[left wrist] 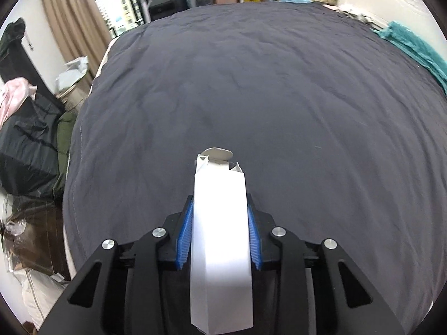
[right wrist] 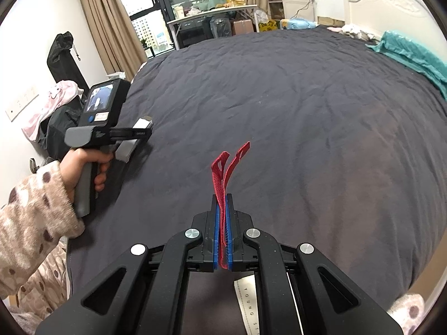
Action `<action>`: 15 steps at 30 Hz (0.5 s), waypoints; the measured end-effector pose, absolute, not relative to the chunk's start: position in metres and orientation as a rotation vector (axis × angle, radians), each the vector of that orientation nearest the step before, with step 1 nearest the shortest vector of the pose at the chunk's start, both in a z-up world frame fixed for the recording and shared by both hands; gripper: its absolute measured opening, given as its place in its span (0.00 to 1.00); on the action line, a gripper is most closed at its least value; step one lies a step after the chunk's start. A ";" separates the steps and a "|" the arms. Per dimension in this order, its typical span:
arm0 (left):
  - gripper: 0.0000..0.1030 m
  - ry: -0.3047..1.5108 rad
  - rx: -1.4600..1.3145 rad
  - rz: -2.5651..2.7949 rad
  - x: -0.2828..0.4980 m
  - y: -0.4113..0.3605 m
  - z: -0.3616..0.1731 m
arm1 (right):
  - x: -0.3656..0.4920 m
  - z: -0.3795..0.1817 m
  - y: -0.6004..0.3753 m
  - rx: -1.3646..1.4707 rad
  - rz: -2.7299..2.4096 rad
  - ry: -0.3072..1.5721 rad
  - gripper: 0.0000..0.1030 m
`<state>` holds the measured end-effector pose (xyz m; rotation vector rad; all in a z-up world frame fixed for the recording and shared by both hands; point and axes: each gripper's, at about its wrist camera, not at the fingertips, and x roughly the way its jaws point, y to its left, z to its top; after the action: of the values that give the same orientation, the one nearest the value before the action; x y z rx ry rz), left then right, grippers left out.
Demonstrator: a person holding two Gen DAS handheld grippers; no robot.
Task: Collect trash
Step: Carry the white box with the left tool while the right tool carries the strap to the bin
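My left gripper point(left wrist: 220, 203) is shut on a tall white cardboard box point(left wrist: 220, 223) with its top flaps open, held above the dark grey bedspread point(left wrist: 251, 83). The same gripper and box point(right wrist: 134, 136) show at the left of the right wrist view, held in a hand with a spotted sleeve. My right gripper point(right wrist: 222, 198) is shut on a red fabric strap point(right wrist: 227, 167) whose two ends stick up past the fingertips, above the bedspread point(right wrist: 279, 97).
A teal blanket point(right wrist: 413, 55) lies at the bed's right edge near the white headboard point(right wrist: 385, 2). Dark bags and pink cloth point(right wrist: 56, 97) sit left of the bed. A cluttered table point(right wrist: 209, 14) and boxes stand beyond the bed by the window.
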<state>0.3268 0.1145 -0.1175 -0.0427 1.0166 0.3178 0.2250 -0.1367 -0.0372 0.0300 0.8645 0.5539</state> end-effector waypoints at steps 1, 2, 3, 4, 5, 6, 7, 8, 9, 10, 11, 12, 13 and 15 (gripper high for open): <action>0.33 1.012 -0.040 0.309 0.323 0.110 -0.114 | 0.223 -0.036 -0.138 0.032 0.549 0.860 0.03; 0.33 1.009 -0.040 0.297 0.318 0.105 -0.111 | 0.224 -0.034 -0.140 0.034 0.544 0.856 0.03; 0.33 1.004 -0.043 0.281 0.313 0.100 -0.106 | 0.223 -0.032 -0.144 0.037 0.539 0.852 0.03; 0.33 0.992 -0.040 0.265 0.306 0.094 -0.099 | 0.222 -0.030 -0.146 0.040 0.534 0.848 0.03; 0.33 0.987 -0.037 0.256 0.303 0.090 -0.096 | 0.222 -0.029 -0.148 0.041 0.532 0.845 0.03; 0.33 0.982 -0.034 0.239 0.297 0.085 -0.090 | 0.220 -0.027 -0.151 0.042 0.527 0.840 0.03; 0.33 0.973 -0.033 0.224 0.291 0.079 -0.083 | 0.218 -0.025 -0.153 0.042 0.523 0.834 0.03; 0.33 0.964 -0.030 0.211 0.286 0.075 -0.077 | 0.216 -0.023 -0.155 0.042 0.519 0.828 0.03; 0.33 0.957 -0.028 0.191 0.280 0.070 -0.071 | 0.214 -0.022 -0.157 0.043 0.516 0.824 0.03; 0.33 0.954 -0.029 0.163 0.273 0.064 -0.064 | 0.213 -0.020 -0.159 0.045 0.513 0.819 0.03; 0.33 0.950 -0.029 0.143 0.267 0.059 -0.059 | 0.211 -0.019 -0.161 0.047 0.511 0.816 0.03; 0.33 0.944 -0.025 0.122 0.260 0.052 -0.053 | 0.209 -0.017 -0.164 0.050 0.507 0.811 0.03; 0.33 0.936 -0.018 0.102 0.253 0.045 -0.047 | 0.207 -0.015 -0.166 0.052 0.502 0.806 0.03; 0.33 0.923 -0.010 0.069 0.240 0.035 -0.035 | 0.202 -0.012 -0.170 0.053 0.495 0.798 0.03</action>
<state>0.2402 0.0347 -0.0352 -0.0103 0.9226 0.0687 0.2019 -0.1700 -0.0120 0.0528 0.7981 0.4950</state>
